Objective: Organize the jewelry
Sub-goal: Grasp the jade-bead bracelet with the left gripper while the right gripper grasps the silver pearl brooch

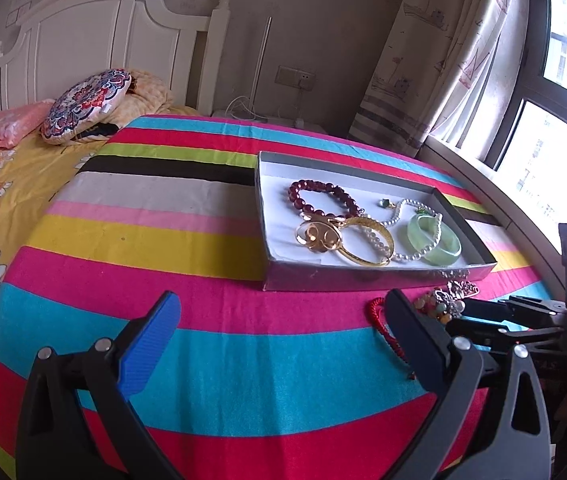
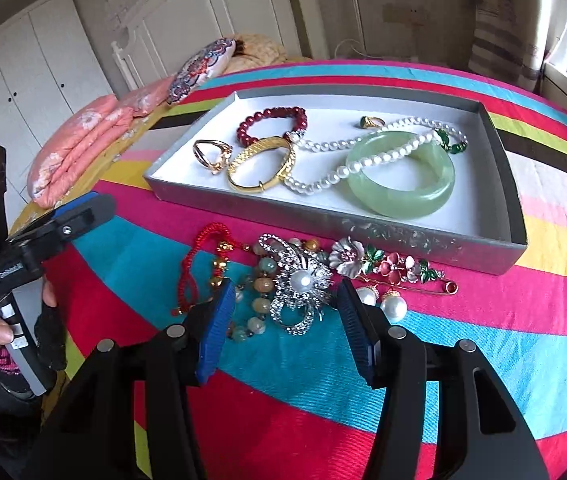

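On striped cloth before tray, right claw released, straddling rhinestone brooch, pads not touching; left claw released, empty

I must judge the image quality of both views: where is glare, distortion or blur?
Left wrist view: the window is blown out white, and the fisheye bends the striped cloth into a dome. Right wrist view: light is even, the jewelry box stays sharp, its straight walls look curved, and corners are vignetted black.
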`<state>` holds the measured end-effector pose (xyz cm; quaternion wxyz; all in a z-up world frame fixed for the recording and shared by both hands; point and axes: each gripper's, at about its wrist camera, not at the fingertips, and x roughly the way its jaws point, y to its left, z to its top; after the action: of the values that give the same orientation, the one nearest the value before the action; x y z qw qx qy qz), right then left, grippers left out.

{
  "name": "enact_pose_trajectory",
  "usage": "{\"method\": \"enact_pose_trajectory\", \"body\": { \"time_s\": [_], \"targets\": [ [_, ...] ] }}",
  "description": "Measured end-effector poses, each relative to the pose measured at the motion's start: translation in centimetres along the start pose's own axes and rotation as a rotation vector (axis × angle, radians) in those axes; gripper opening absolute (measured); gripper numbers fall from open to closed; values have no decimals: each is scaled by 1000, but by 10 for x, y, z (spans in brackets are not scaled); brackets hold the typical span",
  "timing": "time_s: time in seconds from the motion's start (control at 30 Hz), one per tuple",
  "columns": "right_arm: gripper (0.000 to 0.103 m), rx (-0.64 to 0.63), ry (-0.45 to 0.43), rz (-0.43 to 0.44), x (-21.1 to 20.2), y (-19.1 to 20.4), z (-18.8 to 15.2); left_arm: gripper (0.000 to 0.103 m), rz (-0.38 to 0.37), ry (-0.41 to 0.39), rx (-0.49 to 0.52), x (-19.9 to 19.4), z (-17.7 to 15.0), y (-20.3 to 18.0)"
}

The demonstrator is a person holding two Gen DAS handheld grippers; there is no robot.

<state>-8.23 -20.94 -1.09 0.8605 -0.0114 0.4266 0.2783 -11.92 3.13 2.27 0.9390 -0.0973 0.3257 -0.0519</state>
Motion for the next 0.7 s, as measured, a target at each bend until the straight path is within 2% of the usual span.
{"method": "enact_pose_trajectory", "body": {
  "time_s": [0.2, 0.3, 0.43, 0.7],
  "targets": [
    [52, -8, 4, -3, 3, -2, 3, 101, -9, 15, -3, 3, 0, -1],
    [45, -50, 12, -27, 5, -1, 3, 101, -11, 20, -3, 3, -2, -1],
    [34, -44, 22, 14, -2, -13, -1, 101, -13, 28, -6, 5, -2, -2],
    [35, -106, 25, -54, 5, 1, 4, 101, -16, 38, -1, 7, -2, -4]
  ]
}}
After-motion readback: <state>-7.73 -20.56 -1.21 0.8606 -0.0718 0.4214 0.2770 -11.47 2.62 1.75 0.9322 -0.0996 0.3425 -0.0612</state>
